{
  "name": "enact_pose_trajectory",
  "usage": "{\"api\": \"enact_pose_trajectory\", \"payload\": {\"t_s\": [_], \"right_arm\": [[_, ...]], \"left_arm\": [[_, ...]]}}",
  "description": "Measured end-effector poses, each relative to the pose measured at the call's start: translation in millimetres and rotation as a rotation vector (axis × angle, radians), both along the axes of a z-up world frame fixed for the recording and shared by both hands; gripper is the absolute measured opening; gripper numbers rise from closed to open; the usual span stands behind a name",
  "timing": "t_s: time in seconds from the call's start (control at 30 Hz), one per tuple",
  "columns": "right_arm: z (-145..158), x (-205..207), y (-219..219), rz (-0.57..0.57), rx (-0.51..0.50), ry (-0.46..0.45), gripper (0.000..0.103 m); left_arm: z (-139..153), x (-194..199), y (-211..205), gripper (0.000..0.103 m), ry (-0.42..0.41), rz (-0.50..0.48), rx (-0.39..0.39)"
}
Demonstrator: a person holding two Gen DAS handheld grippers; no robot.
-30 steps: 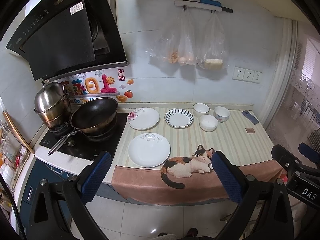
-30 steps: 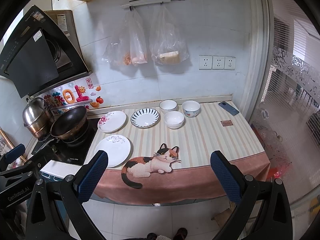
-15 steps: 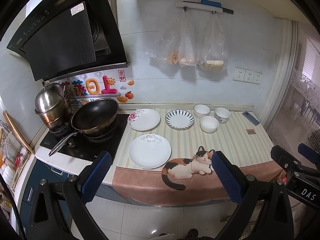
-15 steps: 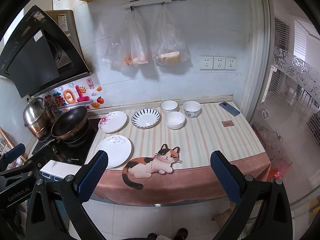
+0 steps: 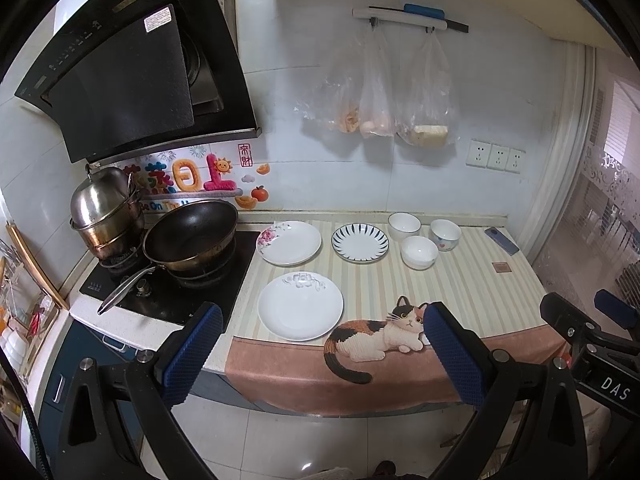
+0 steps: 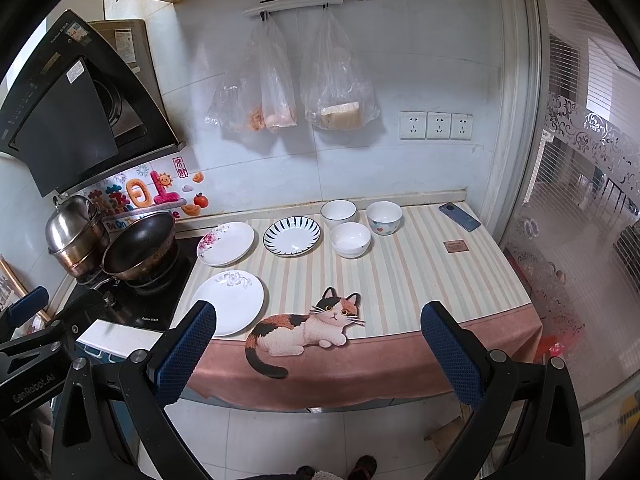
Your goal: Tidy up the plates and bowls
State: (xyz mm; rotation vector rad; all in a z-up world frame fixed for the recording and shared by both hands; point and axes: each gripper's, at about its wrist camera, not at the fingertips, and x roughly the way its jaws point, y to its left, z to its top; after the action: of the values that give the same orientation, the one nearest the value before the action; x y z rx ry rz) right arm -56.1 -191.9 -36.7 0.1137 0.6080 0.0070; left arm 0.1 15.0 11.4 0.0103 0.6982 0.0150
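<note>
Nearest the cameras, both grippers are hanging in front of the counter edge over the tiled floor, holding nothing: the left gripper is sitting with jaws spread wide, blue pads well apart, and the right gripper is sitting the same way, released, empty. Each one is showing up at the edge of the other's view. Just past the jaws, a striped cloth with a cat picture is covering the counter and draping over its front edge. On it, closest to the front and left, a white plate with a grey flower print is lying flat, just beside the black stove. Farther back, a plate with pink flowers and a plate with blue stripes are lying side by side, apart from each other. Right of those, three bowls are standing upright in a tight cluster: a white bowl in front, another white bowl behind it, and a patterned bowl at right. Toward the right end, a small brown card and a phone are lying flat. On the stove, a dark wok and a steel pot are sitting. On the back wall, plastic bags are hanging from a rail, near three sockets.
</note>
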Motion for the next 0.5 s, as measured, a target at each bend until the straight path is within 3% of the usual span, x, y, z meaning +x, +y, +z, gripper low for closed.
{"api": "enact_pose_trajectory", "payload": {"t_s": [0.27,0.5], "right_arm": [[-9.6,12.8,6.6,-0.004,0.044,-0.003,0.103],[-68.6,80.5,19.3,0.072,0.156,0.149,0.103]], "left_arm": [[-10.2,20.4,17.9,0.103,-0.028,0.004,-0.009],[-80.5,83.4,56.7,0.103,0.080,0.094,0.046]]}}
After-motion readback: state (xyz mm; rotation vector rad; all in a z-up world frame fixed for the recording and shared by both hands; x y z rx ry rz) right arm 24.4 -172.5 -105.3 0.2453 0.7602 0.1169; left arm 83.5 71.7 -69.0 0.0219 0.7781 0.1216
